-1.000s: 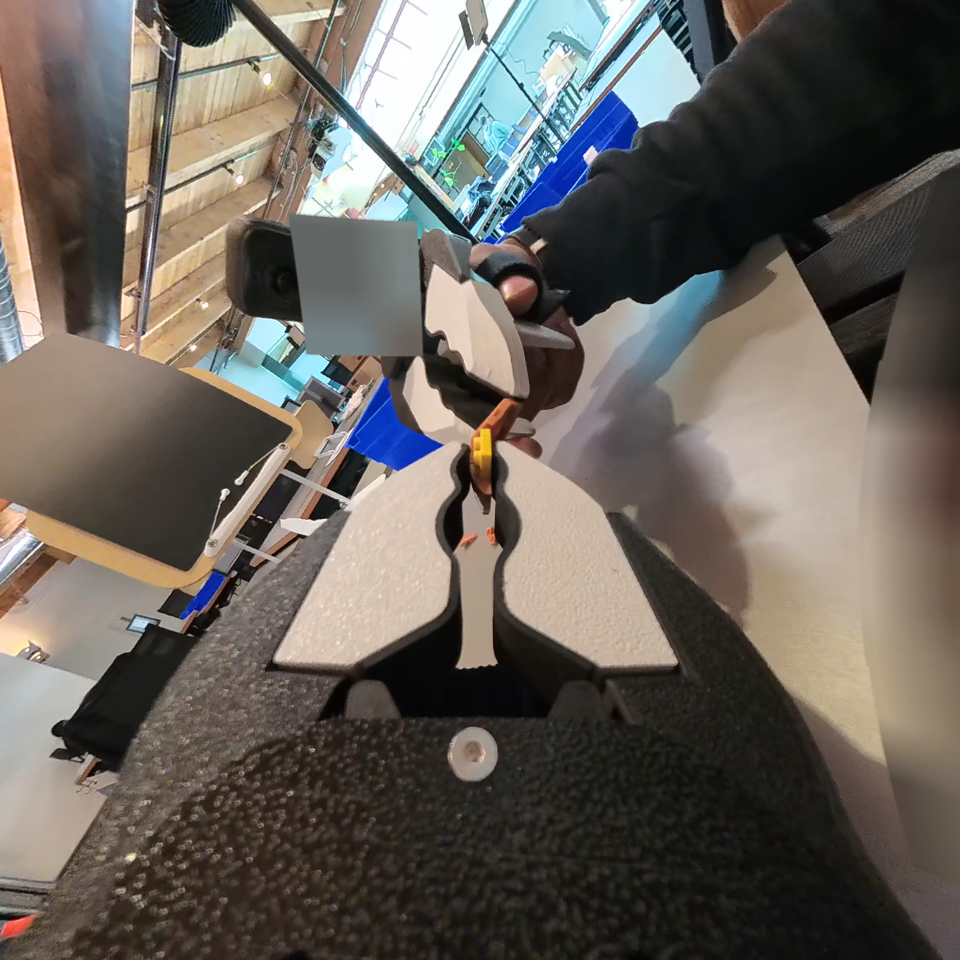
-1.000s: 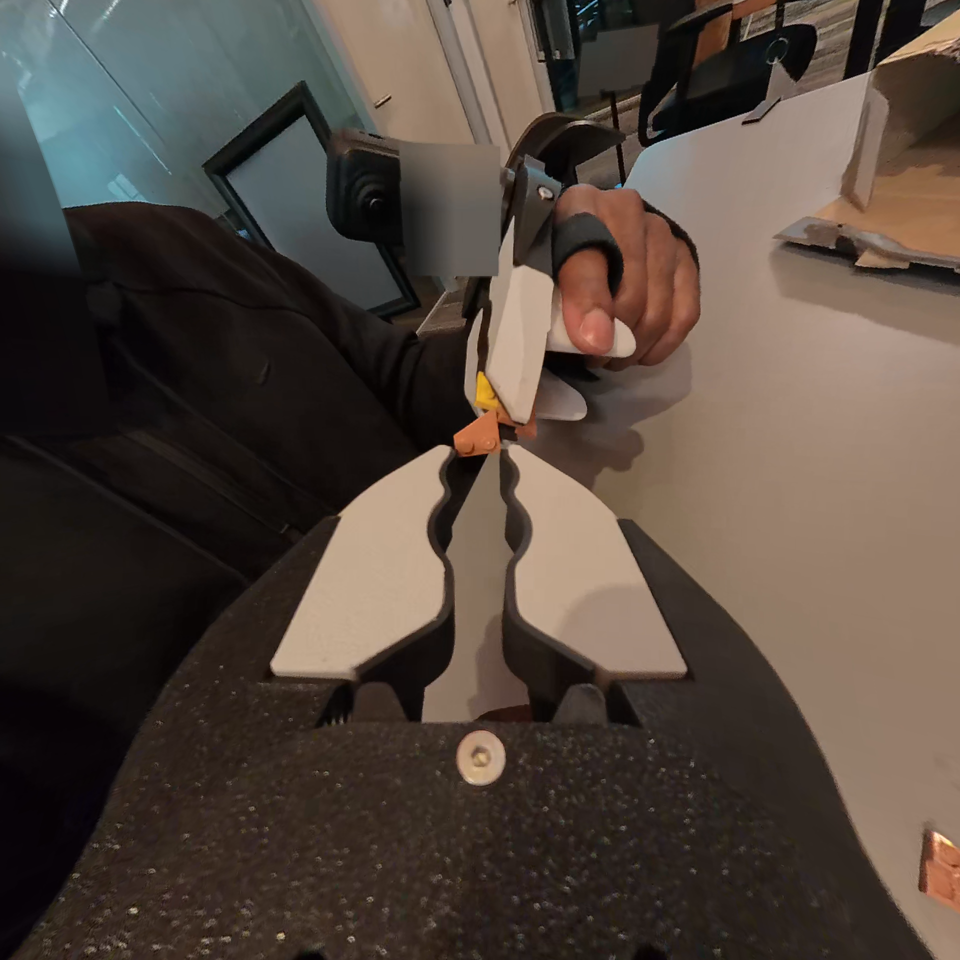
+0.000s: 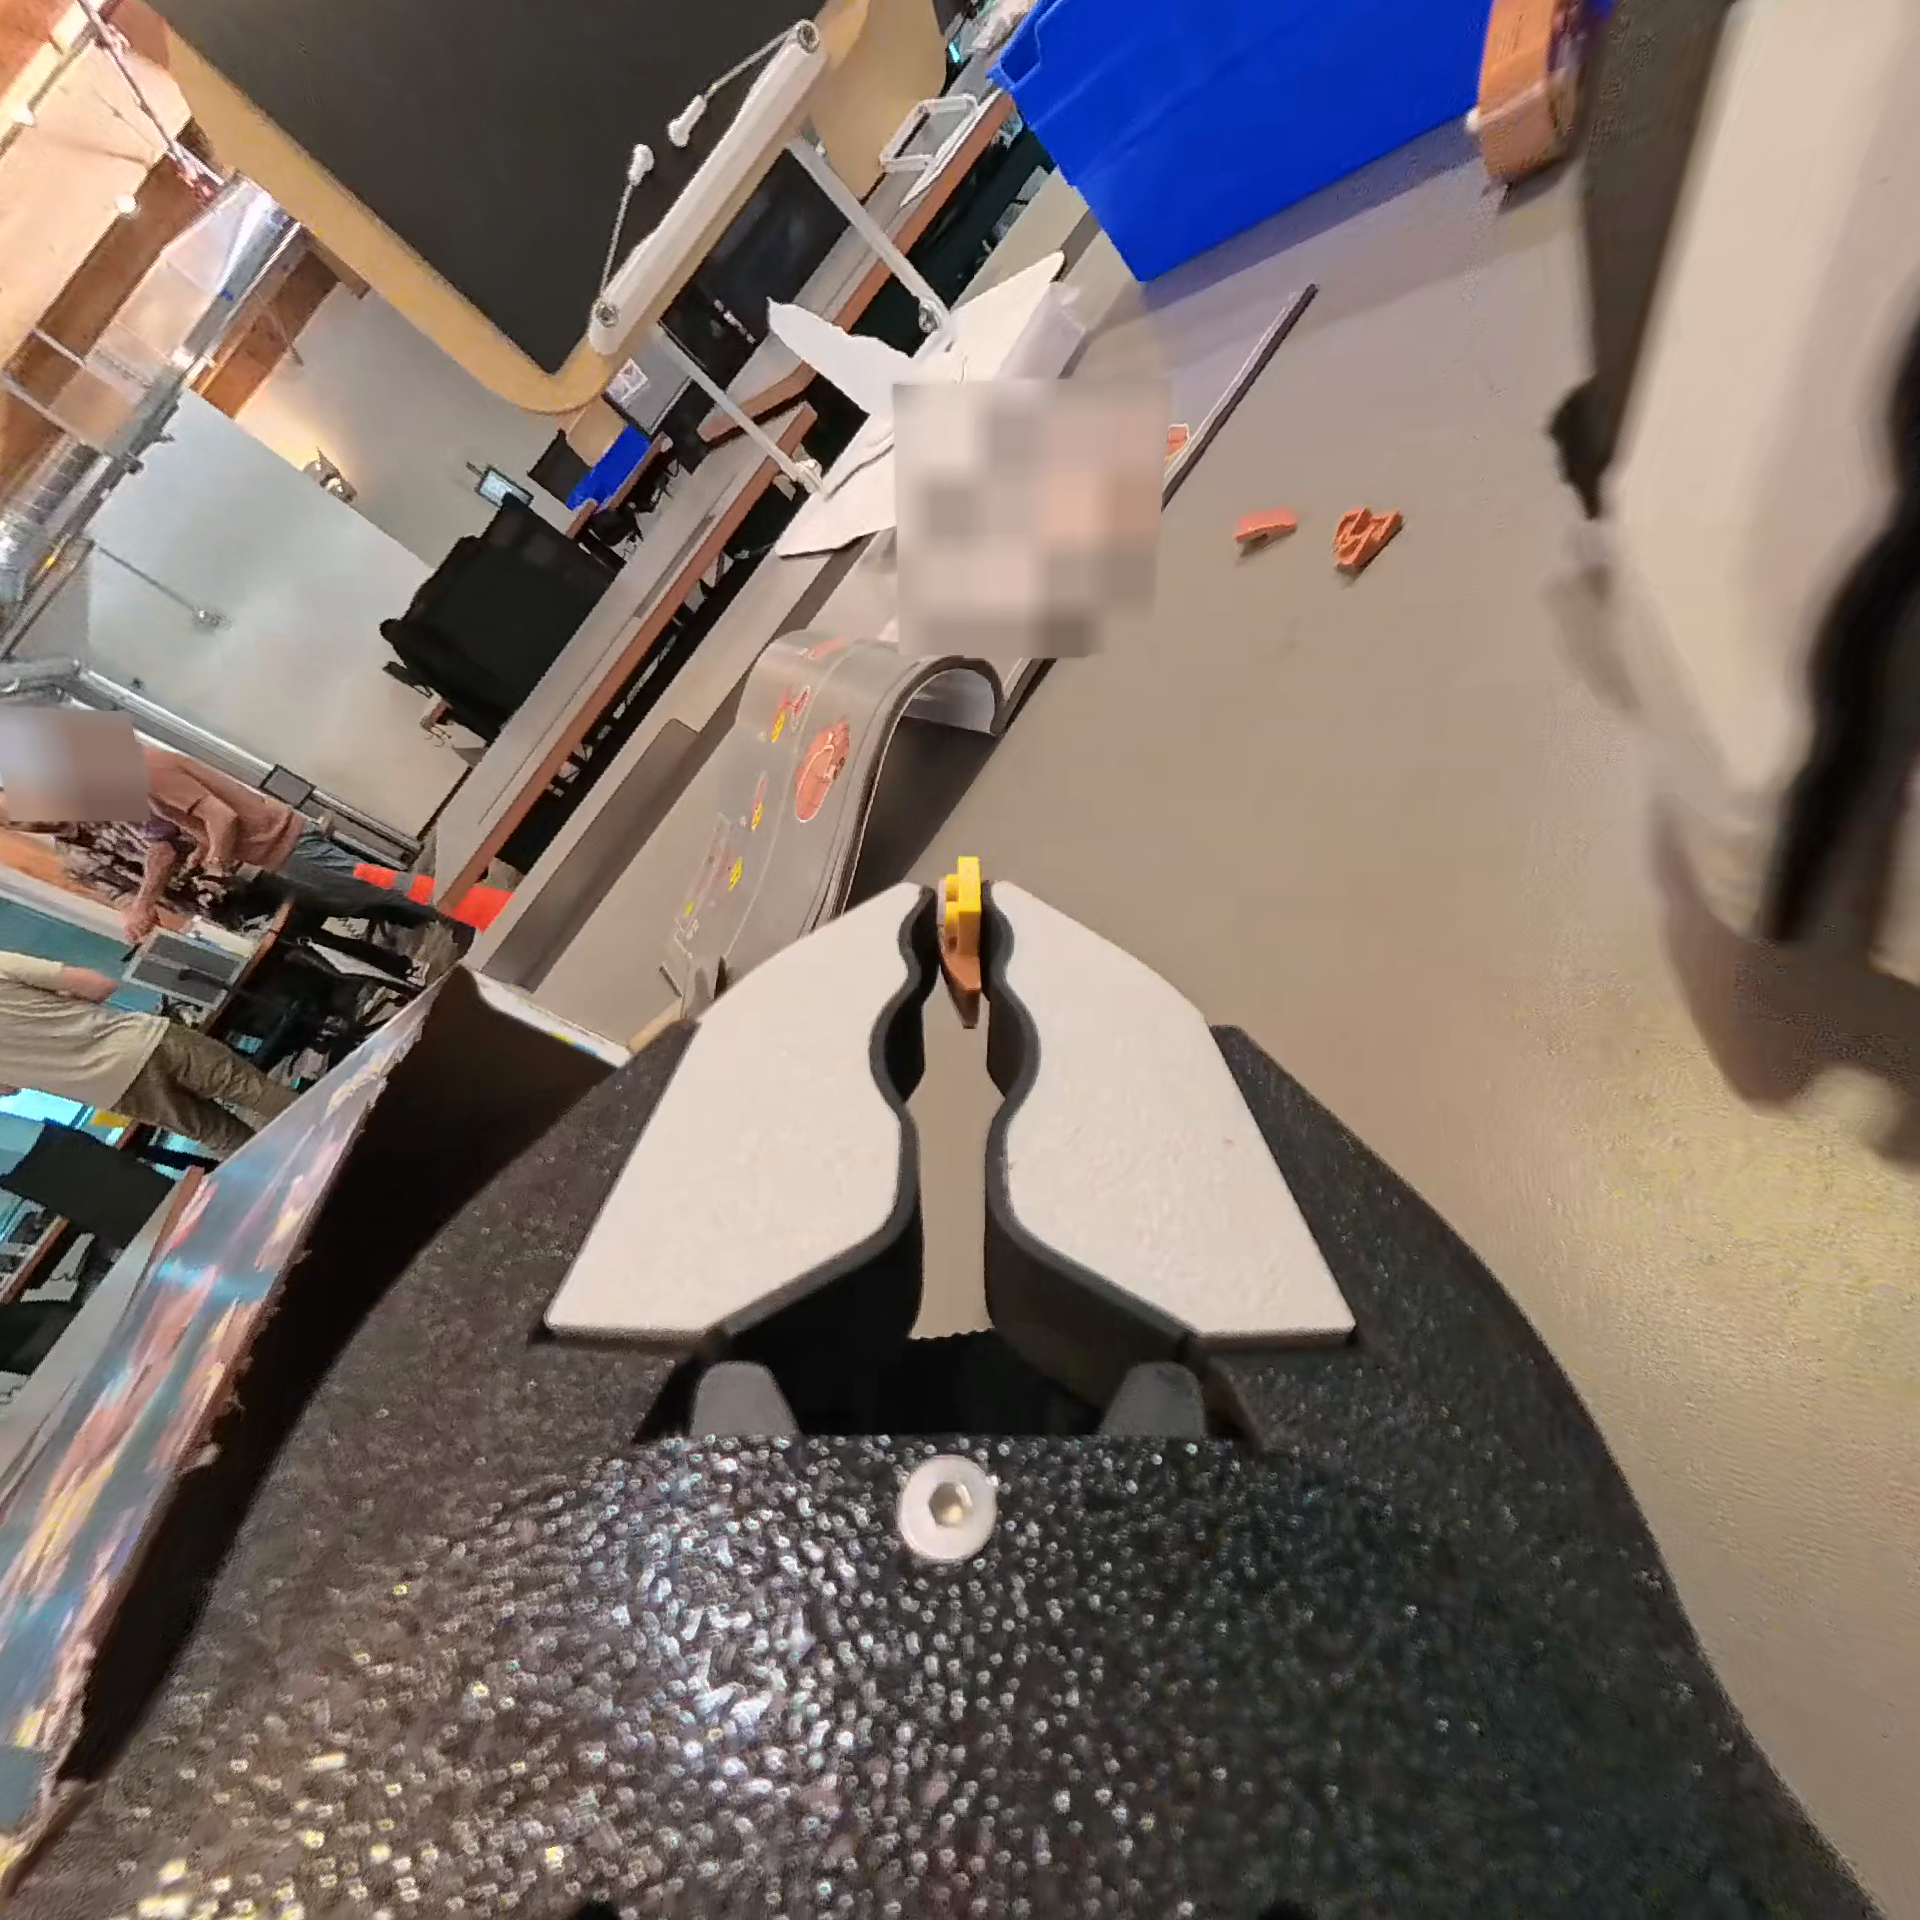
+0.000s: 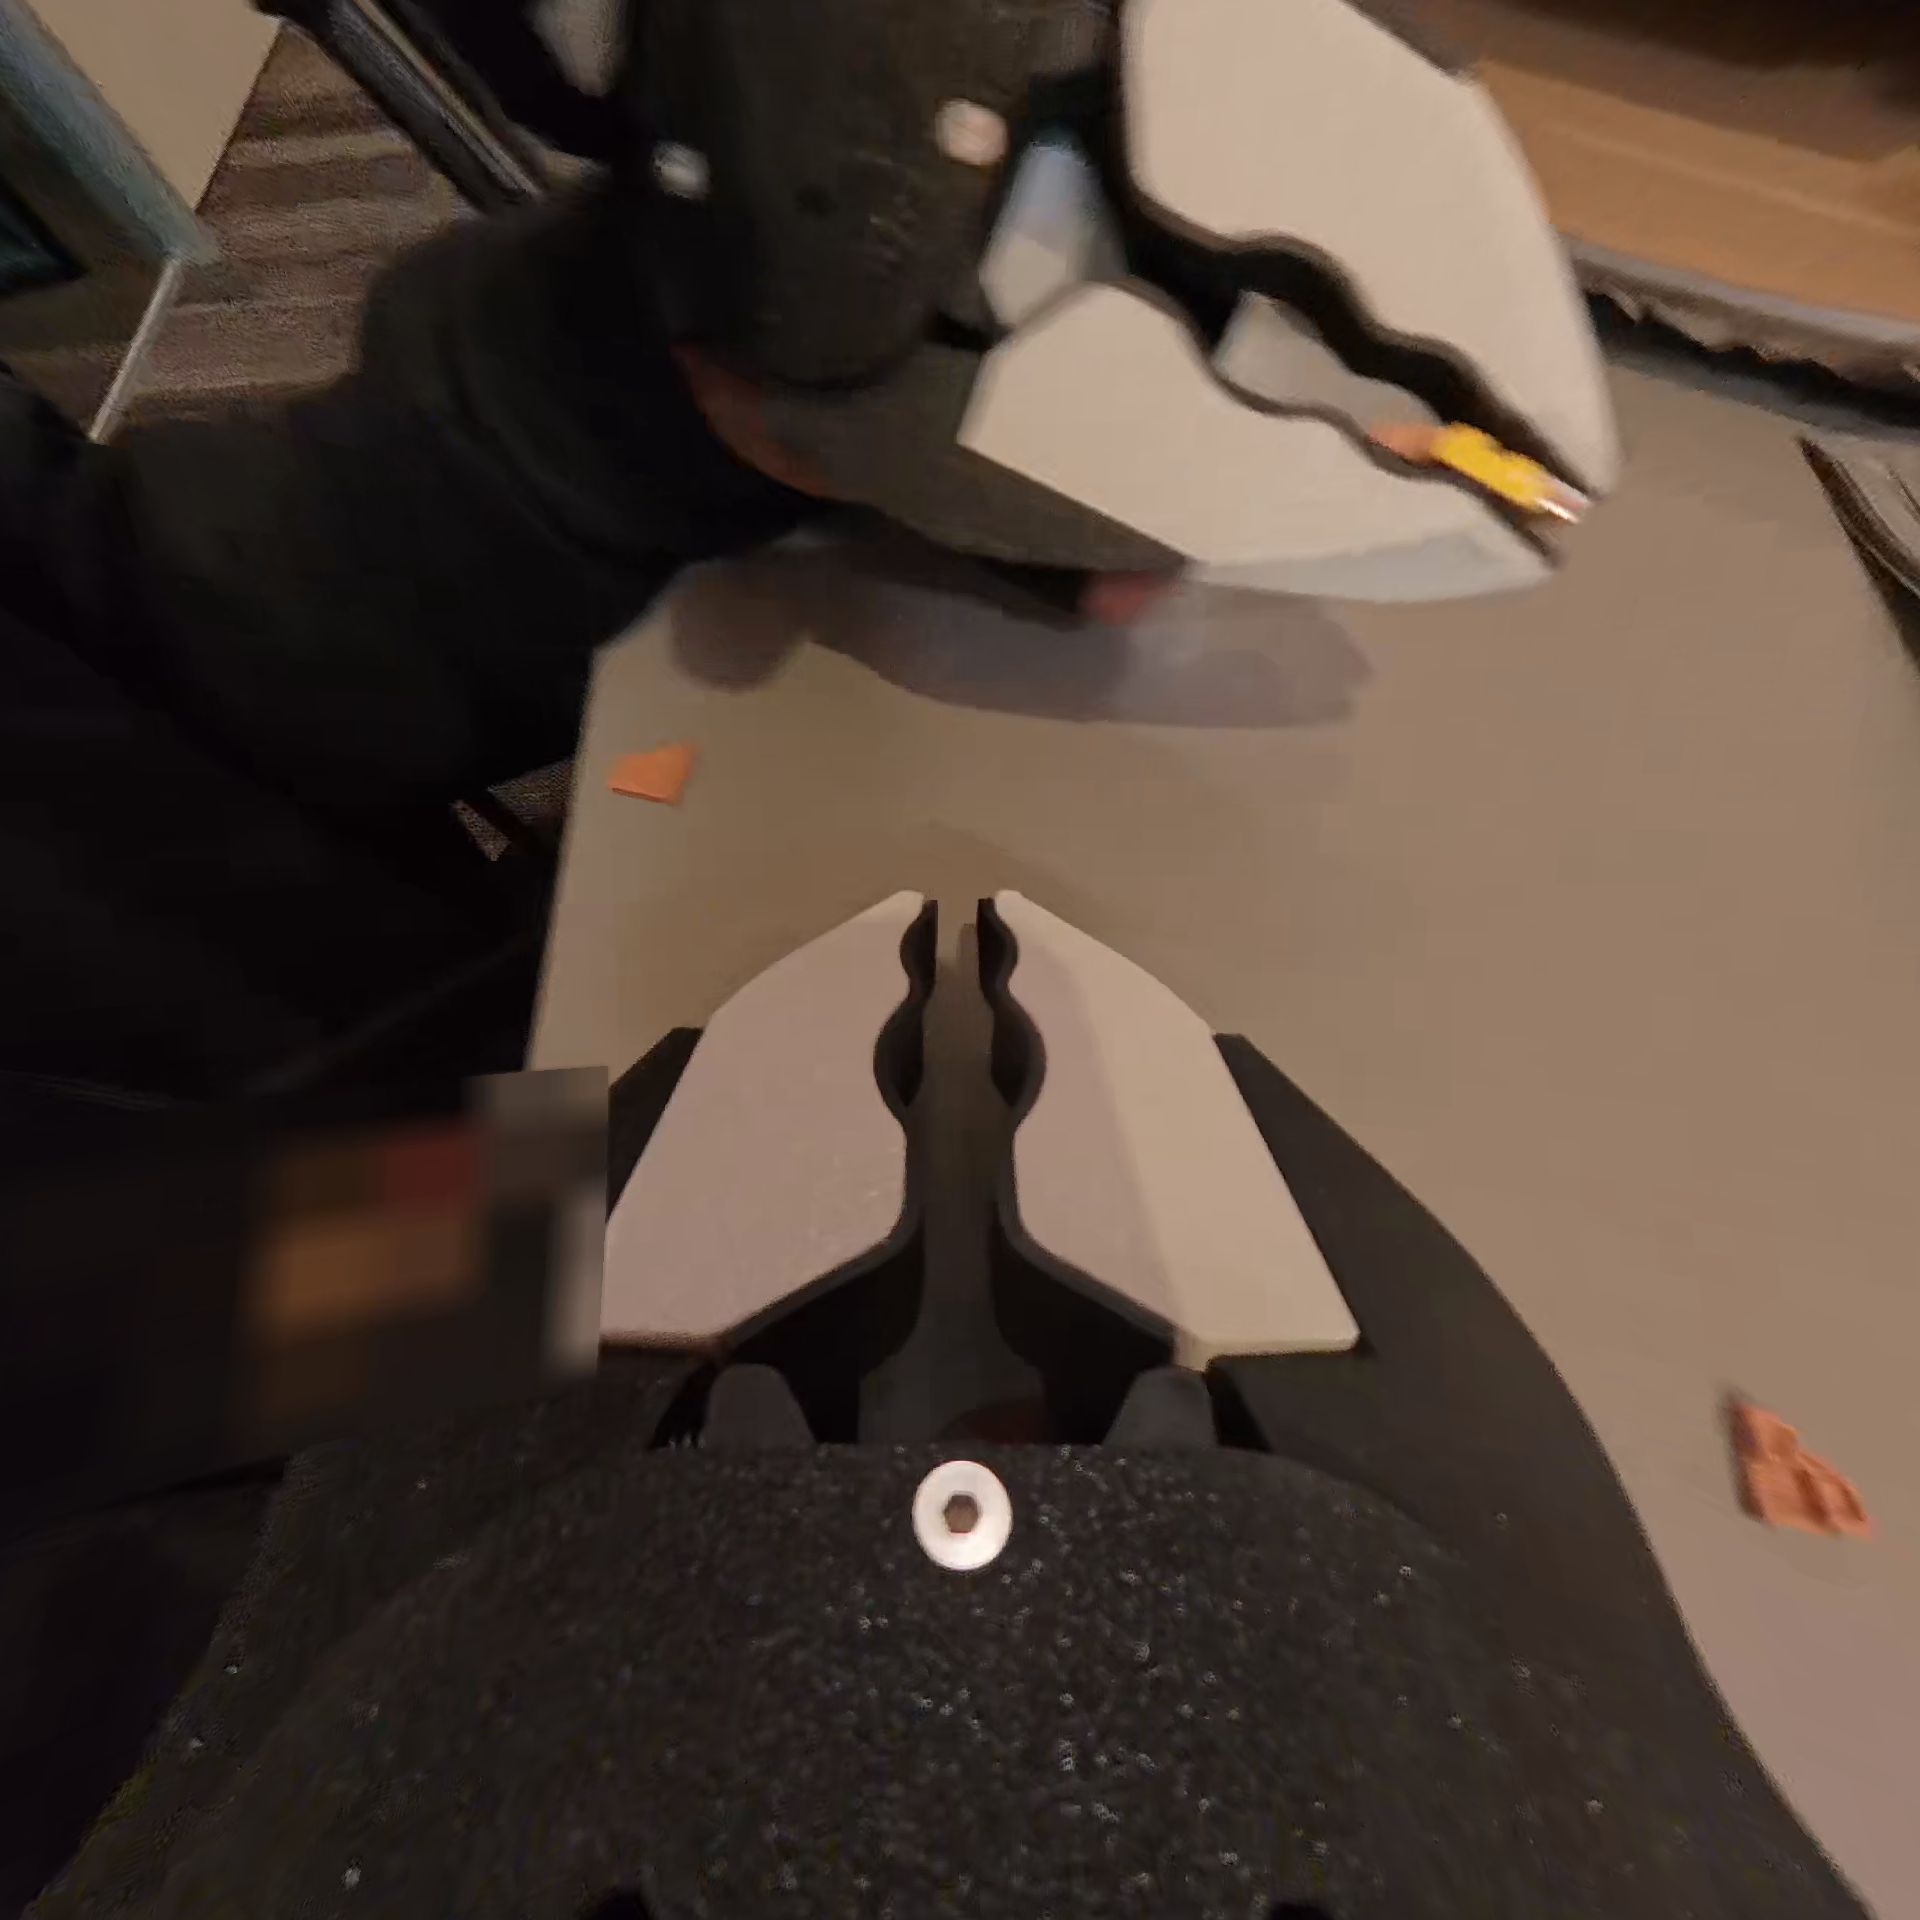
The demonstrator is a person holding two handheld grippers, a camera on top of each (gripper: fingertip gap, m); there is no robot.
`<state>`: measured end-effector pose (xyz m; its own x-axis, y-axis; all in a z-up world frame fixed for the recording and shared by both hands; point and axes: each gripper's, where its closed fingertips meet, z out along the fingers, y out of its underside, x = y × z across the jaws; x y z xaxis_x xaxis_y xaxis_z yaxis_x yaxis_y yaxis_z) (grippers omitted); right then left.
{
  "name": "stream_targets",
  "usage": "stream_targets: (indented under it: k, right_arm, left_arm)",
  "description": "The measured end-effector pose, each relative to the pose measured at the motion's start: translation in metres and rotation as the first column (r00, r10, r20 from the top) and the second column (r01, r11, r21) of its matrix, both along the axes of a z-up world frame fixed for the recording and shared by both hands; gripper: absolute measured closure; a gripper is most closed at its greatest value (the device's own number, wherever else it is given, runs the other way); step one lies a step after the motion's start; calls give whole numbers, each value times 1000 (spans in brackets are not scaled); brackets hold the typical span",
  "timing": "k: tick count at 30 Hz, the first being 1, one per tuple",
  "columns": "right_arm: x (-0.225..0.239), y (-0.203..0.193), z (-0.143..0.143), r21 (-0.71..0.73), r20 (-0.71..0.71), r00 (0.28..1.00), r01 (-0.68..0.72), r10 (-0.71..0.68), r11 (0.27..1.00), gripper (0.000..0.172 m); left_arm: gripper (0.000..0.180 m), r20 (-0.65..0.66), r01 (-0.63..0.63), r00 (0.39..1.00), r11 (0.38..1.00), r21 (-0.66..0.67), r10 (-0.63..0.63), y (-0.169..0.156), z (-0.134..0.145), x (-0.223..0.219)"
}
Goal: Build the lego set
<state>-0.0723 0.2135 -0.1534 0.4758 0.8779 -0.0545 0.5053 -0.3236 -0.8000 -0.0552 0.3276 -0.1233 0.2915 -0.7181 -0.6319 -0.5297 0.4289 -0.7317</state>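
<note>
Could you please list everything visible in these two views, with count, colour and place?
yellow-and-brown brick piece: one, clamped in the left gripper's tips
loose brown pieces: two beyond the left gripper; two near the right gripper
table: one, grey
blue bin: one, far edge
booklet: one, curled, ahead of the left gripper
left gripper: shut on the piece
right gripper: narrow gap, holding nothing

Dim warm light, motion blur, fisheye edges.
</note>
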Motion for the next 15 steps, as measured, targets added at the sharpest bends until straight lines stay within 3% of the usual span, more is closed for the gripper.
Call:
stream_targets:
  k: [1,5,8,15]
  right_arm:
    - [-10,-8,3,34,4,1000,-19,18,999,163]
    - [-50,-36,9,171,39,997,-71,65,983,157]
    - [-69,-46,-2,252,134,990,-79,46,964,151]
    - [-78,-43,-14,390,265,955,21,-135,920,147]
  left_arm:
    - [174,7,-2,1000,1000,-3,2,0,1,-1]
    - [174,27,-3,1000,1000,0,3,0,4,-1]
    - [174,34,0,999,1000,13,0,-2,6,-1]
    - [174,67,19,998,1000,17,-20,-9,10,-2]
